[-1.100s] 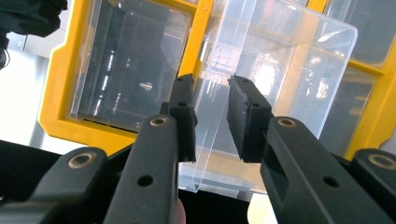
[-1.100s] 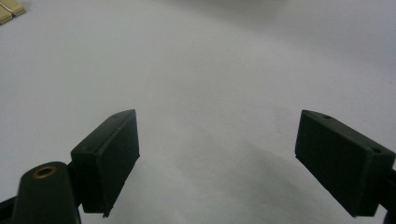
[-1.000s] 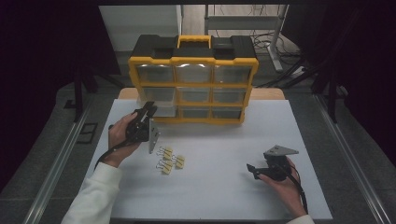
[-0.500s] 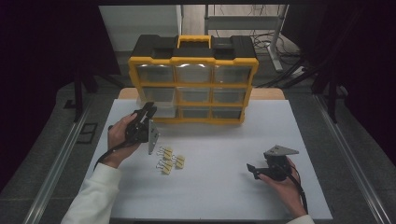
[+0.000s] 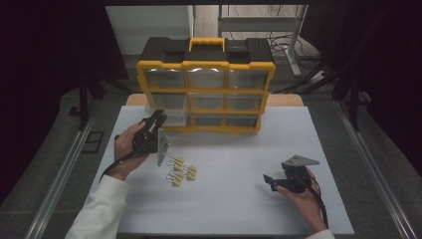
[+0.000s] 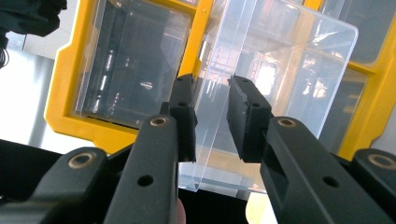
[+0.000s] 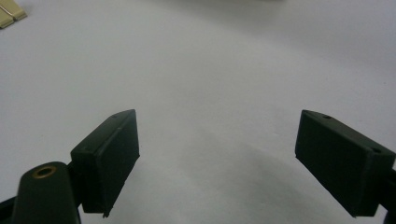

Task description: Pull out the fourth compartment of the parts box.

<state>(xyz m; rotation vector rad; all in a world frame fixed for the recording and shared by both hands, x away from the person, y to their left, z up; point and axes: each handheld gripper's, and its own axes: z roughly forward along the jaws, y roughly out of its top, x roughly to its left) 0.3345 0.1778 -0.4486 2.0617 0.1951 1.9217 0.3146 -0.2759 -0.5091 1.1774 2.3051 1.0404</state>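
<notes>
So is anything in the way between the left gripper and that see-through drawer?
No, nothing visible is. The left gripper has its jaws on either side of the clear drawer's front wall, at the yellow organizer. The little clips lie on the table, off to the side.

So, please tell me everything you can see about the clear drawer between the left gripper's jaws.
The clear drawer looks like thin see-through plastic with rounded corners and glossy reflections. It belongs to the yellow organizer at the back of the white table, in its lower left corner, and is pulled partly out of its slot. The left gripper has one jaw on each side of the drawer's front wall; a narrow gap shows, so firm contact cannot be told. Nothing can be made out inside it.
</notes>
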